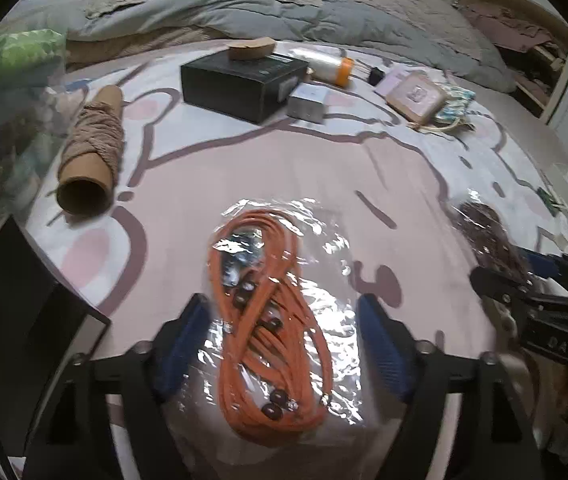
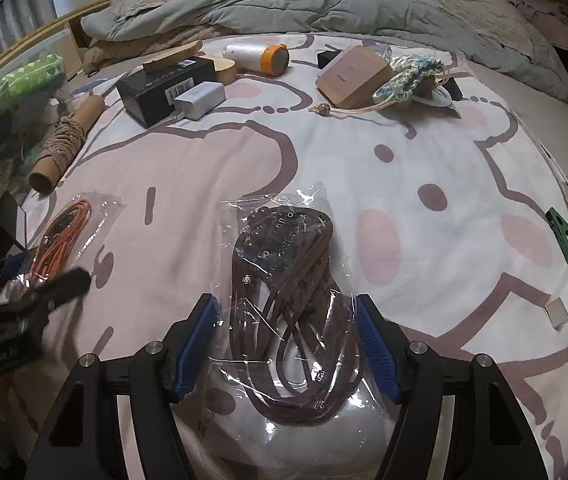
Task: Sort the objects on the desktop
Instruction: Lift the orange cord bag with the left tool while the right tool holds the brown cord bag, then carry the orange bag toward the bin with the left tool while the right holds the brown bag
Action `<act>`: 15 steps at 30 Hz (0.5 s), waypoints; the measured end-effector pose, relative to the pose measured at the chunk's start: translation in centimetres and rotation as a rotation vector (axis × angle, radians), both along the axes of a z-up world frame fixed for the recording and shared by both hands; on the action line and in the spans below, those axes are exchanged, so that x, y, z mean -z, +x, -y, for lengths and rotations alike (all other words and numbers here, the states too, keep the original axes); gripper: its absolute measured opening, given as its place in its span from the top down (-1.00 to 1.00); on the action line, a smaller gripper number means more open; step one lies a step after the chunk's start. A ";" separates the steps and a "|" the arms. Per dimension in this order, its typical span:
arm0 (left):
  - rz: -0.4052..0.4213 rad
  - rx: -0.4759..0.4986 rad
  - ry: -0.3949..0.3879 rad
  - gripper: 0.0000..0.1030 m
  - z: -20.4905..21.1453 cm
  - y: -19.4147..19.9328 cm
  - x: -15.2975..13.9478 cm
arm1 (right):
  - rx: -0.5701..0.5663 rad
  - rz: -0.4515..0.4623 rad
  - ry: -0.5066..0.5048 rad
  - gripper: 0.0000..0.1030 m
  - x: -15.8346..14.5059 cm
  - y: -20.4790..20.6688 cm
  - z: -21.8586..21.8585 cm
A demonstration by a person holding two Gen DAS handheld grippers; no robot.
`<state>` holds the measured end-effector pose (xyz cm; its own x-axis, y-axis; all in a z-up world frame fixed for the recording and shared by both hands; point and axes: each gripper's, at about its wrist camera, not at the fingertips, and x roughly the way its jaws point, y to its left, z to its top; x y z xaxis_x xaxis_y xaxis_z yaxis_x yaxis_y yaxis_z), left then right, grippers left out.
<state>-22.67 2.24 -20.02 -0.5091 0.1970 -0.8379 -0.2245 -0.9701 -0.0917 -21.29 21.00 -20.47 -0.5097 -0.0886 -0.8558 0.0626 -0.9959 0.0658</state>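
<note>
Two grippers, left gripper [image 1: 284,344] and right gripper [image 2: 286,344], have fingers wide around the orange cord bag [image 1: 274,316] and brown cord bag [image 2: 288,316] near the bed's [image 2: 424,168] front edge. Slippery plastic could slide out.

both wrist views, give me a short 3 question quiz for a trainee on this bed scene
1. True or false: the left gripper is shut on the clear bag of orange cord.
2. Which lies between the right gripper fingers? A) the clear bag of dark brown cord B) the cardboard tube wound with tan yarn C) the black rectangular box
3. Fill in: the white roll has an ___ end cap.

Key: 1 false, the jaws stand open around it; 2 A; 3 orange.
</note>
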 end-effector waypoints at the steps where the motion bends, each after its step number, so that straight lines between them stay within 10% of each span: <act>1: 0.002 0.004 0.001 -0.68 -0.2 0.1 0.0 | 0.000 0.000 0.002 -0.35 0.0 0.0 0.0; 15: -0.008 -0.051 -0.011 -0.18 0.3 0.0 -0.2 | 0.014 -0.018 -0.004 -0.35 0.0 0.1 0.1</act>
